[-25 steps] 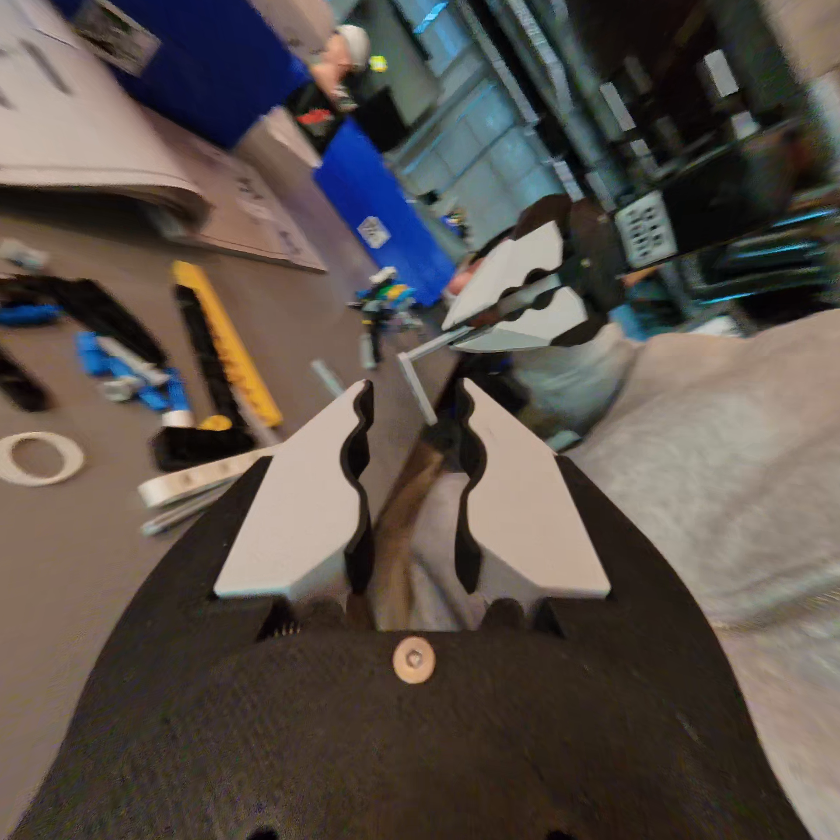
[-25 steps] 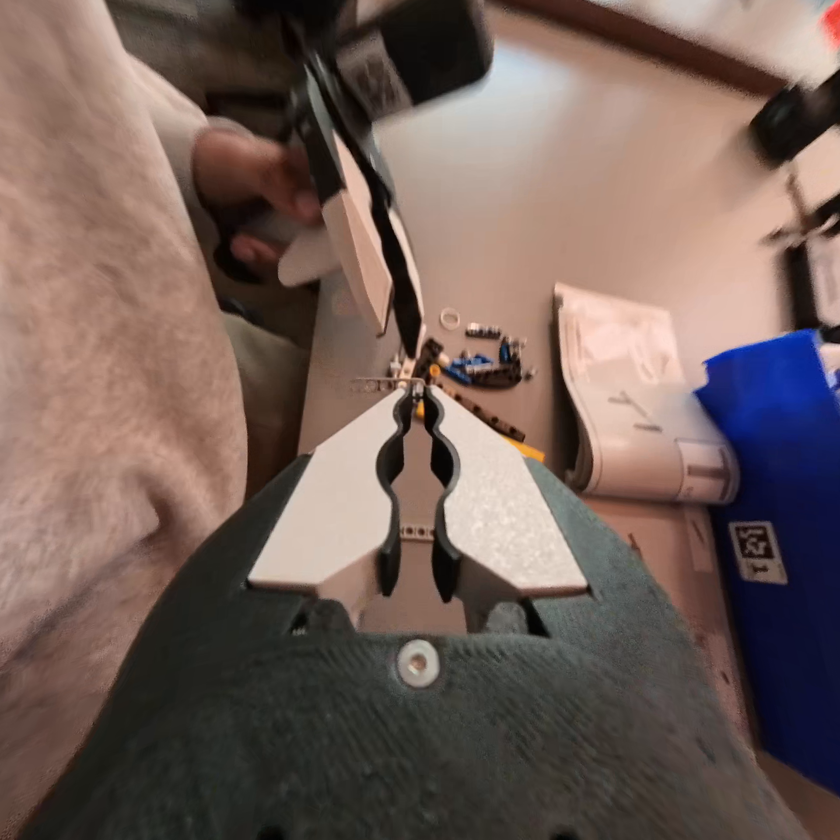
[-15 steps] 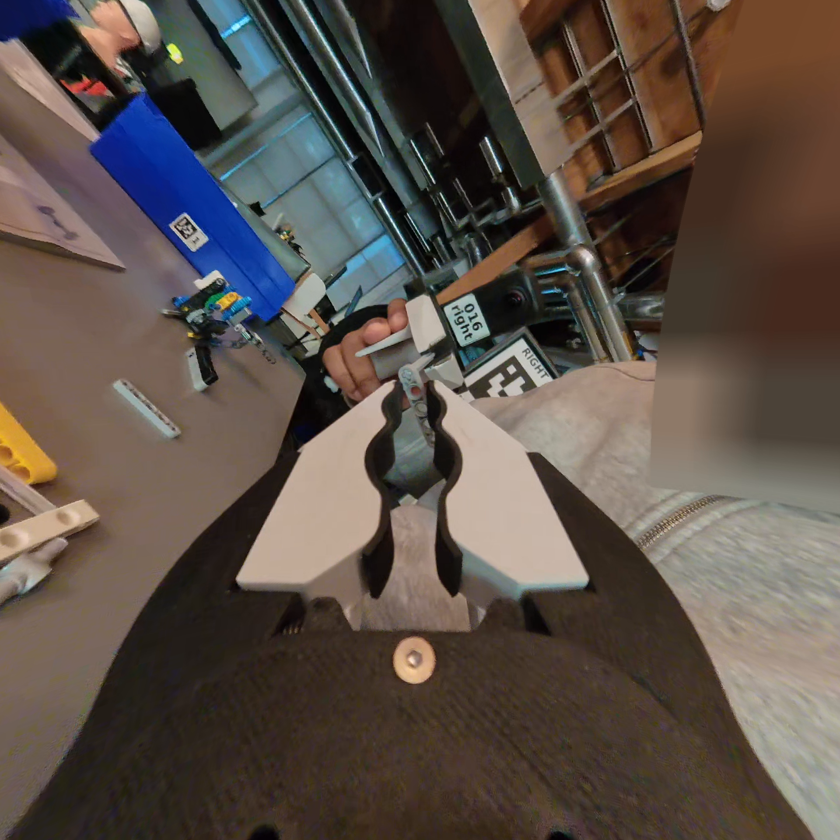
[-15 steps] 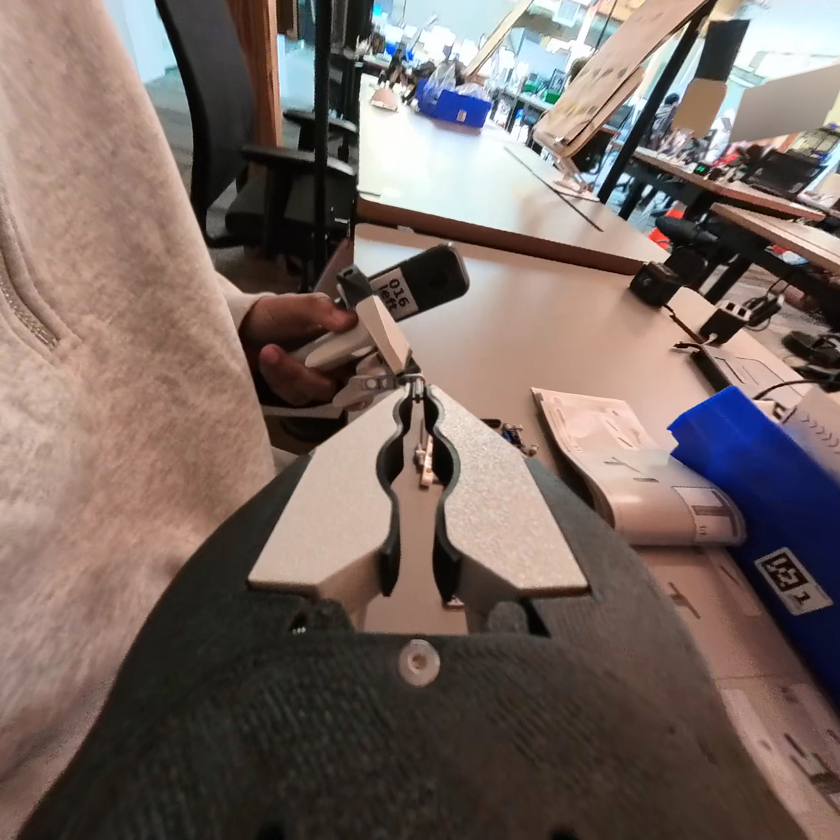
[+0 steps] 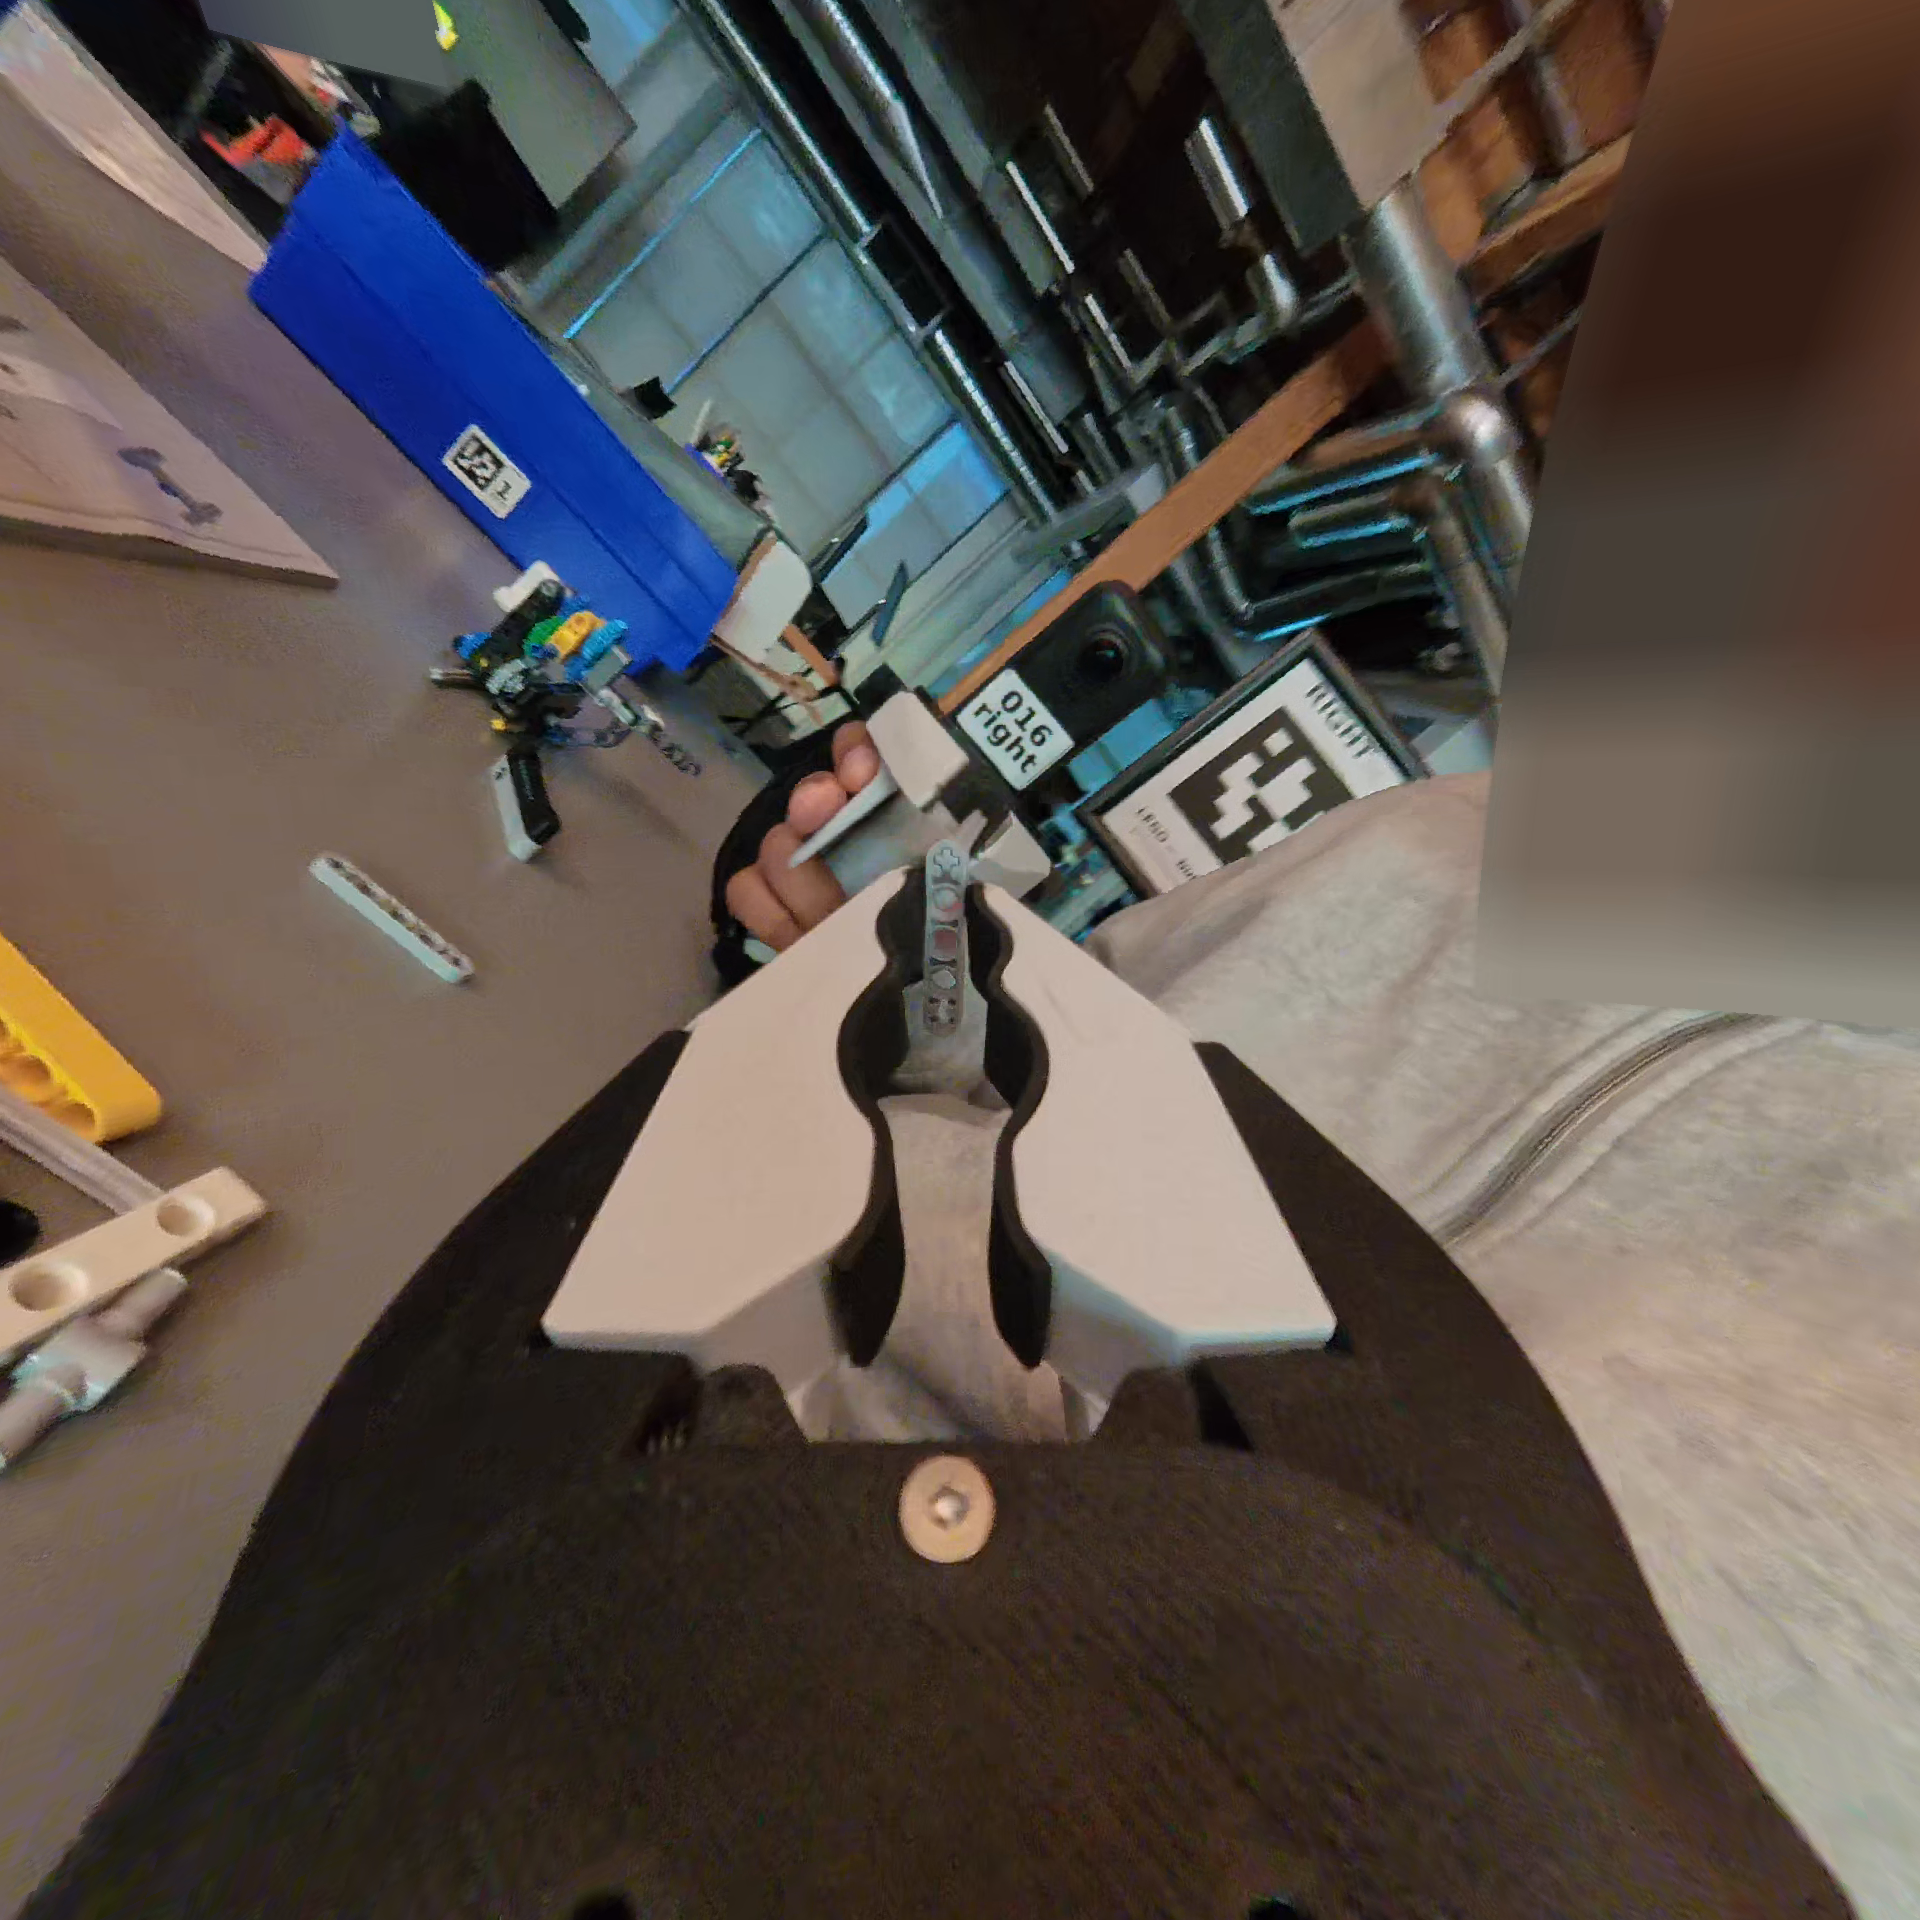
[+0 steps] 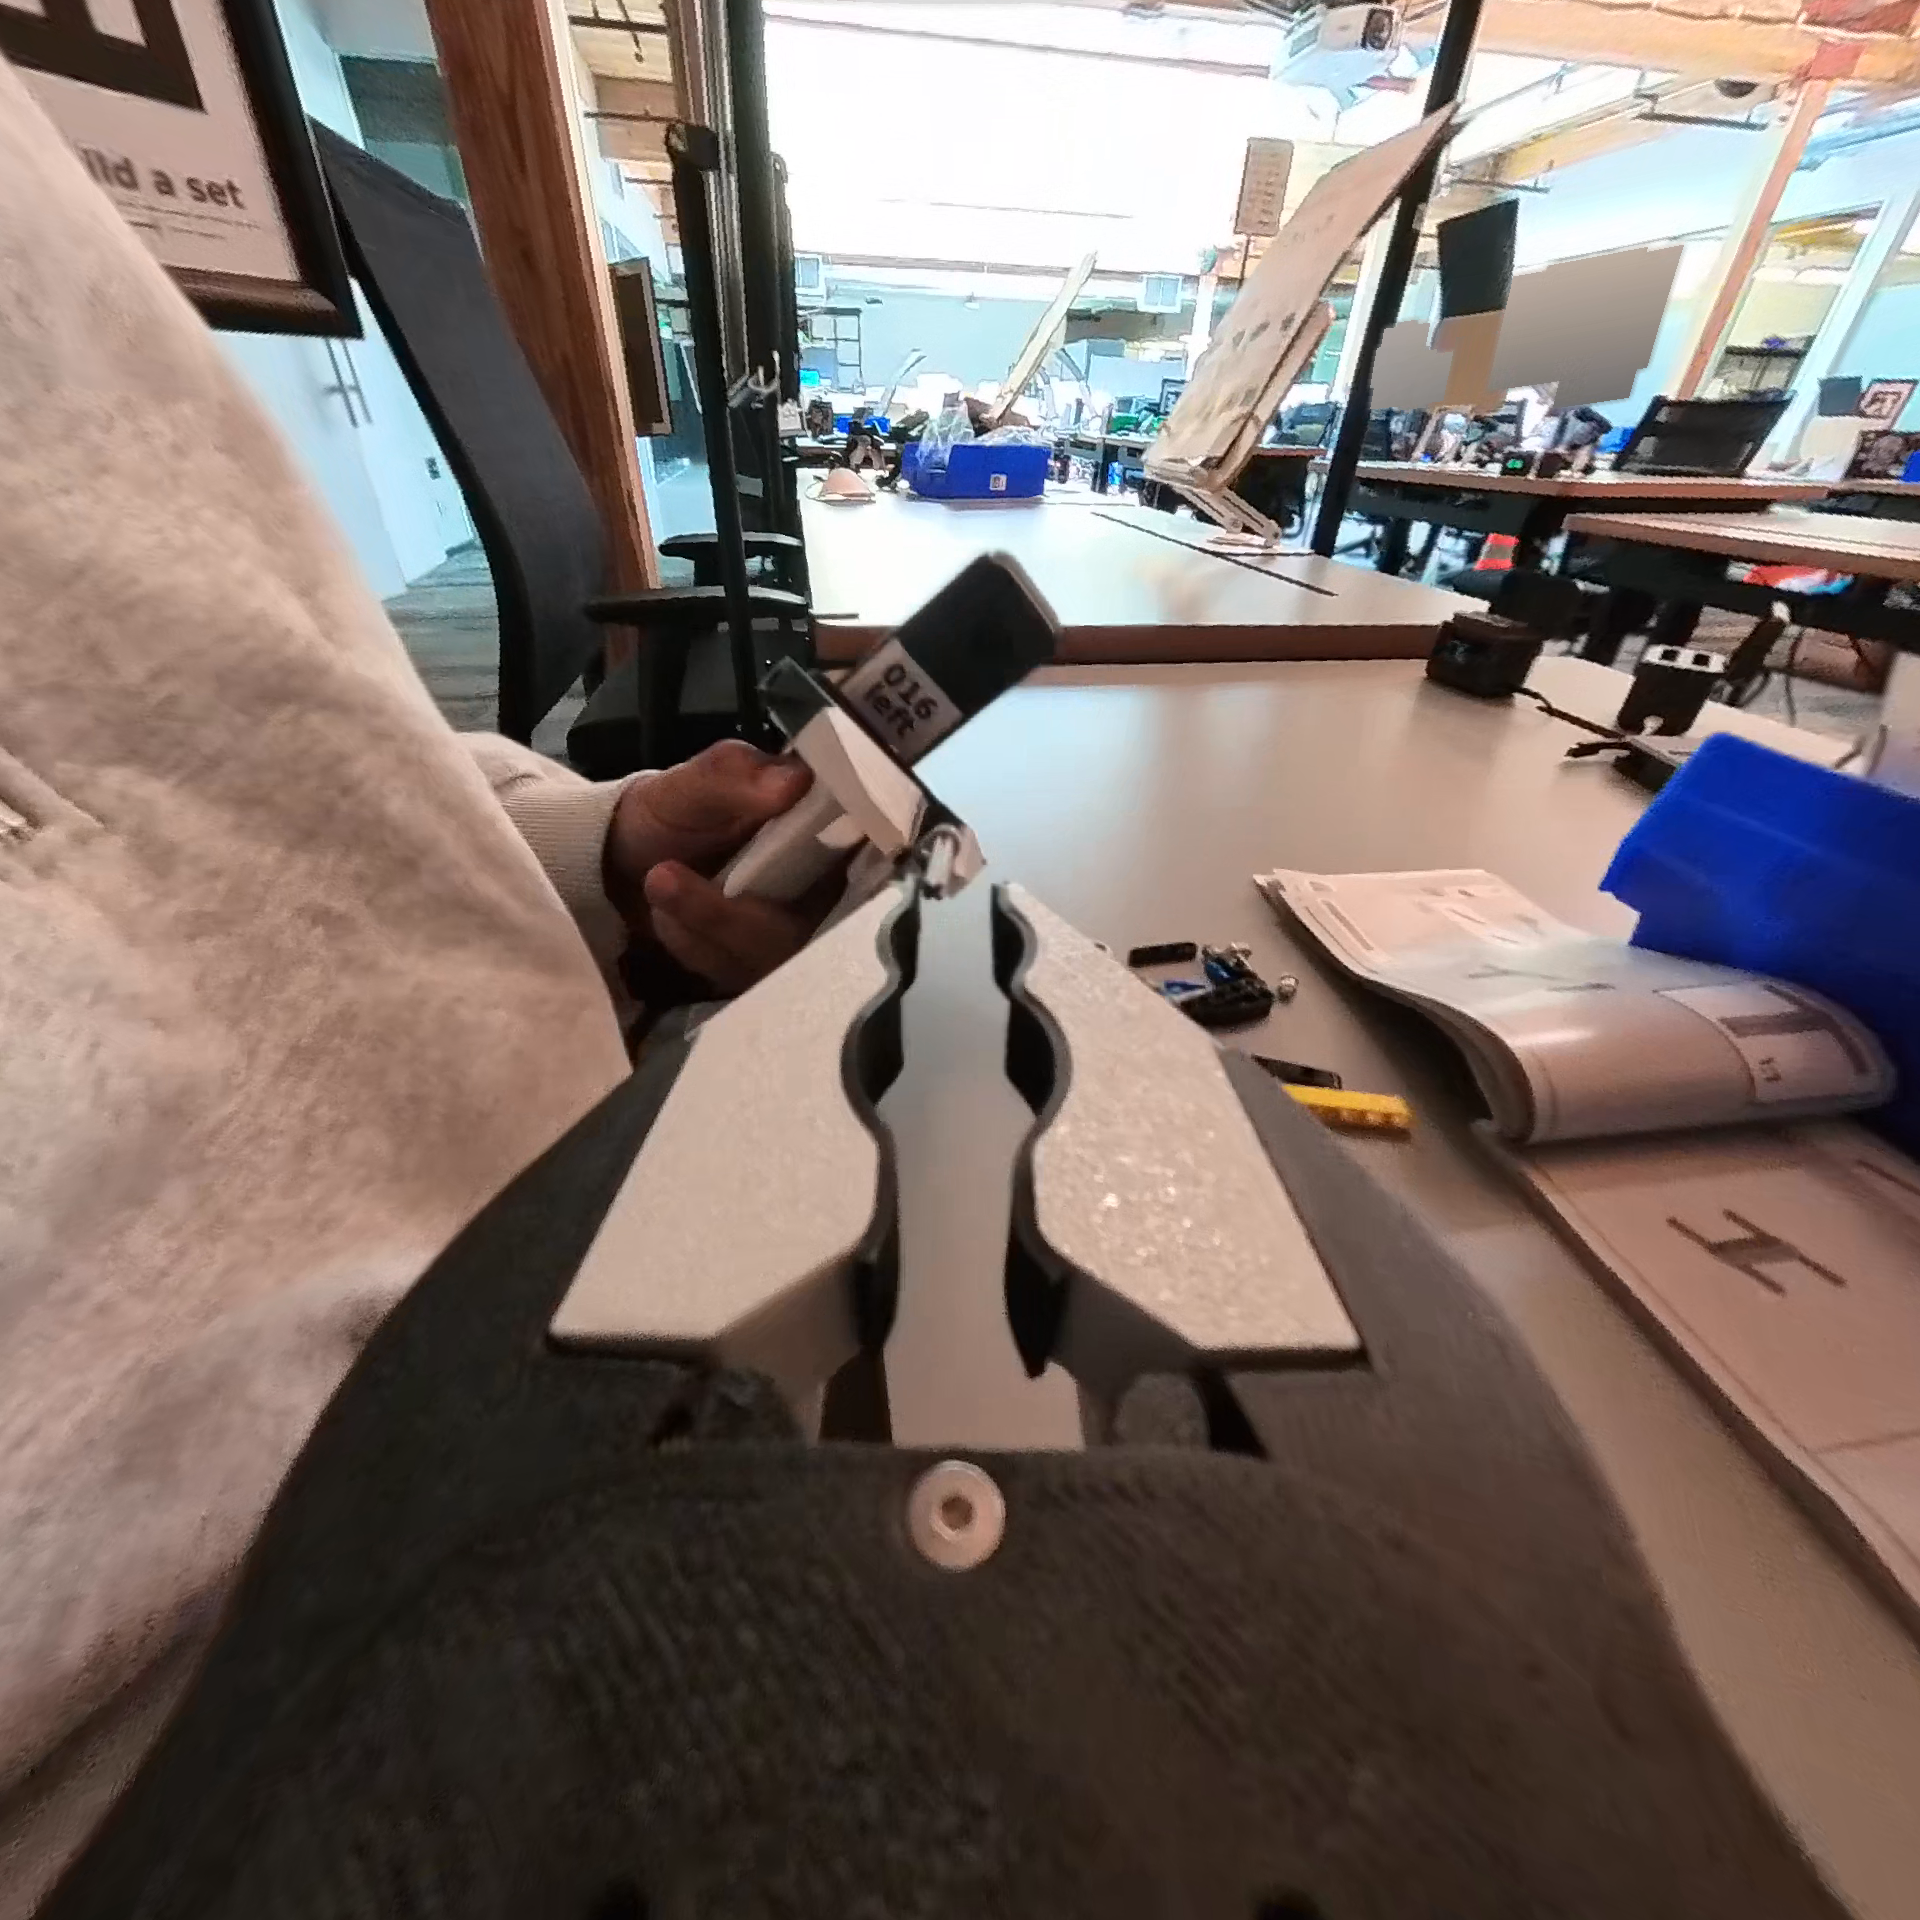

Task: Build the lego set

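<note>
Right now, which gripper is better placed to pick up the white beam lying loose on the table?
Probably the right gripper: its jaws are apart and empty. The left gripper is shut on the small grey beam, so it would have to let go before reaching the white beam.

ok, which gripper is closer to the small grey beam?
Left. The left gripper pinches the small grey beam at its fingertips; the right gripper is open, tips just off the beam's far end.

We find the booklet [image 6: 1579,997] on the table [image 6: 1195,769], the bin [image 6: 1787,862] behind it, loose pieces [image 6: 1216,977] to its left.
</note>
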